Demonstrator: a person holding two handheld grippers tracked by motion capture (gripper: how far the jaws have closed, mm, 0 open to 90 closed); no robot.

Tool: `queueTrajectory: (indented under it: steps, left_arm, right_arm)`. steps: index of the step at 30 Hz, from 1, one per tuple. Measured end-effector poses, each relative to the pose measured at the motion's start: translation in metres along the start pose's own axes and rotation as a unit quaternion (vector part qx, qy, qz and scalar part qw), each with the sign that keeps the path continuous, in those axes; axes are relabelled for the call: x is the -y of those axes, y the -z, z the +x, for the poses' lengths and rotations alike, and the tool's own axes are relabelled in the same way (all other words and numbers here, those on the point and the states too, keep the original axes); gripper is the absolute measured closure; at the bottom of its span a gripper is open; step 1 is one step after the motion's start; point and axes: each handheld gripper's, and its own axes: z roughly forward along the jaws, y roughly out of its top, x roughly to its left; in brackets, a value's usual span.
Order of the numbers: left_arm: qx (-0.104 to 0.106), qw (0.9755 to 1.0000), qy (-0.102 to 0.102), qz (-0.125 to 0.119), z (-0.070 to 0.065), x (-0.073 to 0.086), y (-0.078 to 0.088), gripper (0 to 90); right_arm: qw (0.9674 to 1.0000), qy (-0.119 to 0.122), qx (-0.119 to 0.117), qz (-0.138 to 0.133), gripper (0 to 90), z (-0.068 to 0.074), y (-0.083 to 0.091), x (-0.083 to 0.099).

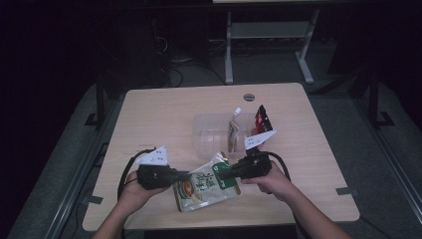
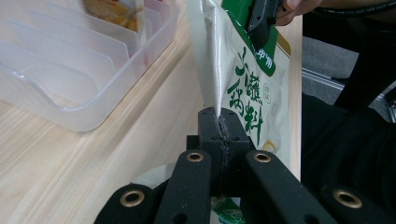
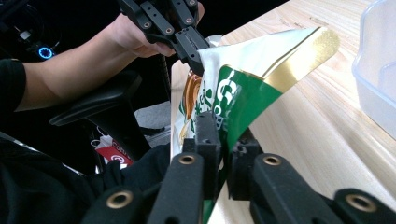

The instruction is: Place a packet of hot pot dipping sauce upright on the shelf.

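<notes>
High view puts your two hands low at the table's [image 1: 149, 109] near edge, one gripper in each. Your left gripper [image 1: 185, 175] points right, and its jaws are pinched tight on the left edge of the one pouch [image 1: 206, 184], a green and white packet with a gold band. In the left gripper view that same left gripper [image 2: 219, 122] has its jaws pressed together with the pouch's [image 2: 243, 84] thin seam caught between them, so it is gripping the pouch. The pouch stands up off the wood there, stretched toward your other gripper.

To the right, your right gripper [image 1: 225, 174] points left and bites the pouch's upper right part. In the right gripper view the right gripper [image 3: 224, 140] has its jaws closed on the green edge of the pouch [image 3: 243, 88], and the far left gripper [image 3: 196, 60] clamps the opposite edge. So the pouch is held between both grippers over the near middle of the table.

Beyond it sits one clear bin [image 1: 211, 130] with divider ribs, just past the pouch. It holds what look like three packets, though the dim view makes the count unsure: one brownish packet [image 1: 232, 134], one white [image 1: 237, 111], and one red and black packet [image 1: 262, 119] at the right end.
</notes>
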Motion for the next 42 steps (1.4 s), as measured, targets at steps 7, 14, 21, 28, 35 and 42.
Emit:
queueTrajectory:
  steps: [7, 14, 21, 28, 35, 42]
  left_arm:
    - [-0.004, 1.0000, -0.003, -0.006, 0.003, 0.000, -0.002, 89.5]
    - [-0.007, 0.9999, -0.004, -0.007, 0.004, 0.000, -0.004, 88.3]
    - [-0.004, 0.9999, -0.003, -0.010, 0.004, -0.002, -0.003, 89.0]
    - [-0.012, 0.9999, 0.004, -0.008, 0.006, -0.001, -0.005, 72.1]
    - [-0.030, 0.9988, 0.018, -0.033, 0.008, 0.002, 0.007, 55.2]
    - [-0.039, 0.9984, 0.031, -0.027, 0.014, 0.011, 0.012, 49.4]
  right_arm:
    - [0.9998, 0.002, -0.011, -0.015, 89.6, 0.000, 0.002, 0.000]
    - [0.9997, 0.007, -0.011, -0.021, 89.9, 0.000, 0.003, 0.000]
    - [0.9995, 0.008, -0.019, -0.023, 90.0, 0.003, 0.004, -0.001]
    - [0.9993, 0.014, -0.025, -0.024, 90.0, 0.007, 0.003, -0.002]
    - [0.9980, 0.007, -0.038, -0.050, 90.0, 0.009, 0.009, -0.004]
    - [0.9966, 0.021, -0.033, -0.072, 90.0, 0.014, 0.018, -0.009]
